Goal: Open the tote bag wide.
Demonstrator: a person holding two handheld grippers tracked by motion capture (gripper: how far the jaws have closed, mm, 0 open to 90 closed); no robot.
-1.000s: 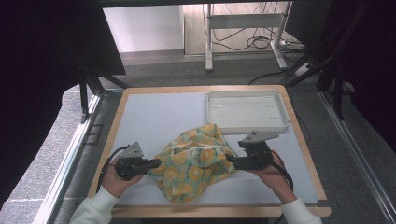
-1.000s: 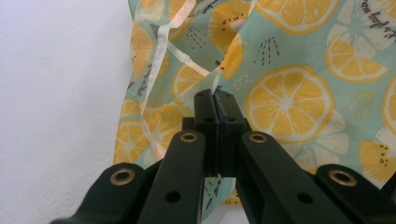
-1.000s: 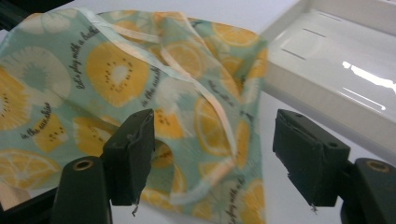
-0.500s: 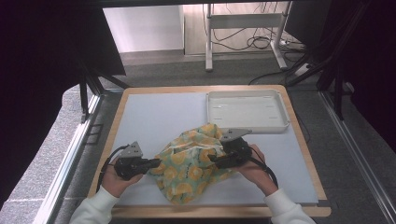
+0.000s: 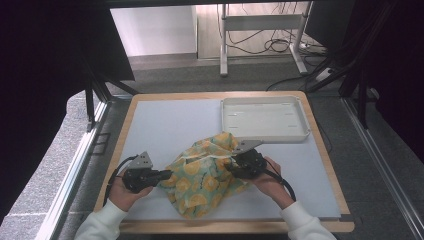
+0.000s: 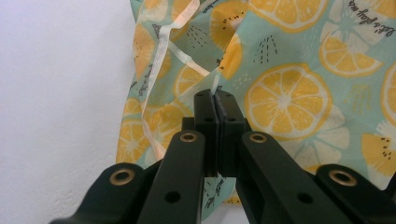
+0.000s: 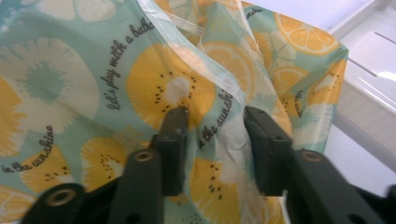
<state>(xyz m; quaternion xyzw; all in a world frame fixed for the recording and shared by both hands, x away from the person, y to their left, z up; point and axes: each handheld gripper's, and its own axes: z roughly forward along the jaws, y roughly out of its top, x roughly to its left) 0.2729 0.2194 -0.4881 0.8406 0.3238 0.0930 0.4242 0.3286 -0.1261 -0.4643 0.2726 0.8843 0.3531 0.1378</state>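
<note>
A crumpled mint-green cloth (image 5: 205, 182) printed with orange citrus slices lies on the near half of the table. My left gripper (image 5: 167, 175) is at its left edge, shut on a fold of the cloth (image 6: 289, 98); in the left gripper view the pads (image 6: 215, 100) are together with fabric pinched between them. My right gripper (image 5: 231, 167) sits on the cloth's right side. Its jaws (image 7: 212, 116) have just been closing and still stand apart, with a raised fold of the cloth (image 7: 154, 88) between them.
A shallow white tray (image 5: 265, 137) stands at the back right of the pale table mat (image 5: 170, 125), just beyond the cloth; its rim (image 7: 369, 79) is close to my right gripper. A wooden border frames the mat.
My right gripper has moved left from the cloth's right edge onto the cloth, and its jaws have narrowed. The left gripper has kept still.
</note>
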